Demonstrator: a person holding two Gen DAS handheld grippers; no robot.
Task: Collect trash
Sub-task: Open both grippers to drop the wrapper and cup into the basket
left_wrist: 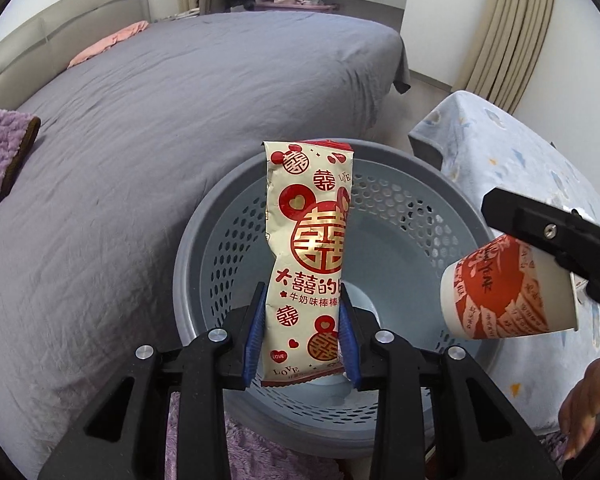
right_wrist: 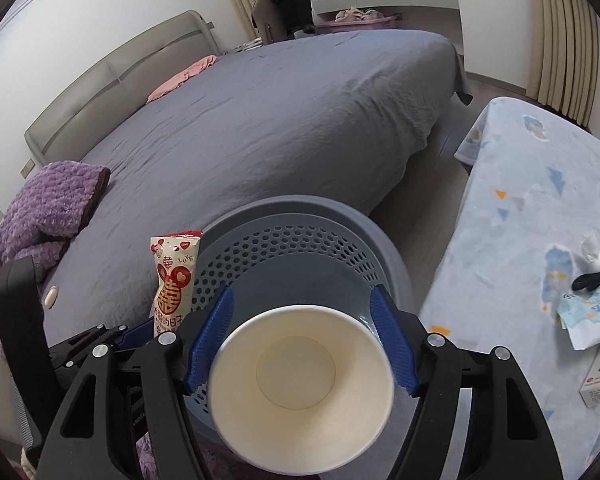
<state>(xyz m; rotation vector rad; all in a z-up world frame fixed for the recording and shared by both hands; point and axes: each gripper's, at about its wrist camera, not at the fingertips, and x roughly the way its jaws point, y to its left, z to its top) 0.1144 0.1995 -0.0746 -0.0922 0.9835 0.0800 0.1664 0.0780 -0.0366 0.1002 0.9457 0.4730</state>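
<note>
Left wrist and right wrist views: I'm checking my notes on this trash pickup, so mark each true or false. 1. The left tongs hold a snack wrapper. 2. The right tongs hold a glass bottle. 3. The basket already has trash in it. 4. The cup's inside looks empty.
1. True: the left tongs pinch the snack wrapper near its lower end.
2. False: the right tongs hold a paper cup.
3. False: the grey basket shows only its bare bottom.
4. True: the cup's white inside shows nothing in it.
</note>
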